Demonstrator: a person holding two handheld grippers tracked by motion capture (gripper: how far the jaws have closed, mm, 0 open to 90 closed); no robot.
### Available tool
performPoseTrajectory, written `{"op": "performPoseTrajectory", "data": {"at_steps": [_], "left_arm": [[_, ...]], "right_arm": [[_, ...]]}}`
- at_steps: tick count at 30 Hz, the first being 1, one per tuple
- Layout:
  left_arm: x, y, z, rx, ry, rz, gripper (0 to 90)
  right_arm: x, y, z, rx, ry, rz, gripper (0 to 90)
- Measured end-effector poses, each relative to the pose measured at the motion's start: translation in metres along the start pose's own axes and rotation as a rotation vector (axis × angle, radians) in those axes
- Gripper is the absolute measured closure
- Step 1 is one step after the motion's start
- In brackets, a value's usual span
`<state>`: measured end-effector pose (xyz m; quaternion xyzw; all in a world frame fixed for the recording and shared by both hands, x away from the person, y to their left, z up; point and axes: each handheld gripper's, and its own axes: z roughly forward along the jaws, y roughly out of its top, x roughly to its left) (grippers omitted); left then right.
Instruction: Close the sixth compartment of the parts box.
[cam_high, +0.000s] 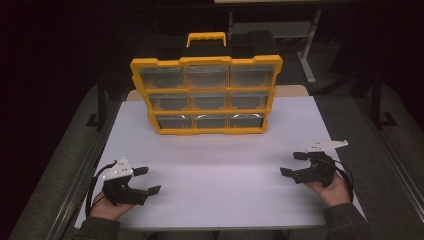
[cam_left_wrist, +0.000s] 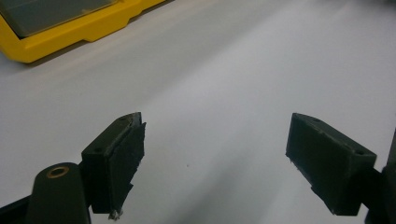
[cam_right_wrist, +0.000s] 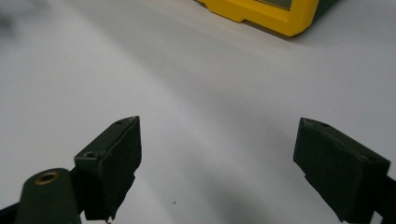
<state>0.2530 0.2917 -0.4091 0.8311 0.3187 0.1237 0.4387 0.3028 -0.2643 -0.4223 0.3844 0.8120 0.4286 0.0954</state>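
Dim lab or workshop, white test table (cam_high: 215, 165), yellow parts organiser (cam_high: 206, 95), metal frame (cam_high: 100, 100)

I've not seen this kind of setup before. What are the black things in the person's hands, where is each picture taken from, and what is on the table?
A person holds a hand-held tool in each hand, each with two black jaws. The top picture comes from a fixed camera above the table: the left tool and right tool rest near the front edge of the white table. The other two pictures come from cameras riding on each tool, looking along its jaws. Both the left tool and right tool stand open and hold nothing. At the far side stands a yellow organizer with nine clear drawers and a carry handle. Its contents cannot be made out.
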Motion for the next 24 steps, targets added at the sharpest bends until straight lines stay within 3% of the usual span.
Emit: {"op": "performPoseTrajectory", "data": {"at_steps": [15, 19, 24], "left_arm": [[-0.001, -0.018, -0.004, 0.008, 0.018, -0.020, 18.8], [0.001, -0.020, -0.005, -0.004, 0.011, -0.038, 18.7], [0.001, -0.021, -0.003, 0.009, 0.009, -0.026, 18.4]], "right_arm": [[0.006, -0.014, -0.003, 0.004, 0.011, 0.020, 14.4], [0.008, -0.015, -0.003, 0.005, 0.011, 0.013, 14.4], [0.011, -0.013, -0.003, -0.003, 0.010, -0.009, 14.1]]}}
